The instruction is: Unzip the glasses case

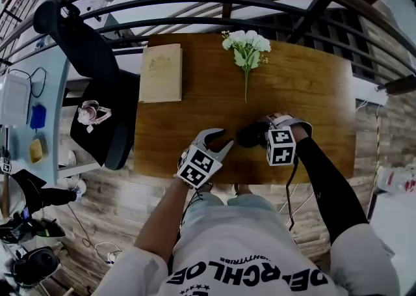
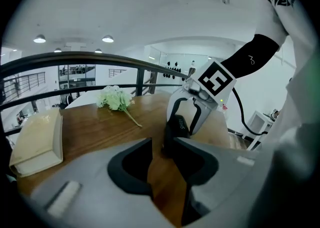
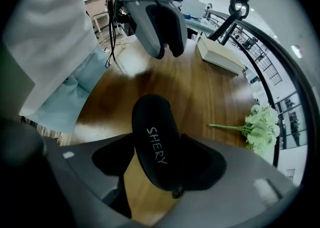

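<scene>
Right hand-held gripper [image 3: 161,152] pointed down over the black glasses case [image 3: 152,142], its jaws spread wide to either side of the case. Bare wood showed between one pad and the case, so nothing was clamped. The case lay on the worktop [image 1: 195,125] near the person's edge, its zip apparently closed. A small dark tab [image 3: 175,192] at the end under this gripper may have been the zip pull, though it was too small to be sure. The left hand-held gripper [image 1: 220,142] stood just beside the case's other end, released and empty, angled down toward it. To do this step well, one gripper would need to pin the case body flat while the other pinched only the pull and drew it along the seam without lifting the case. Farther back lay a sprig of white flowers [image 1: 247,44] and a pale book [image 1: 161,72]
</scene>
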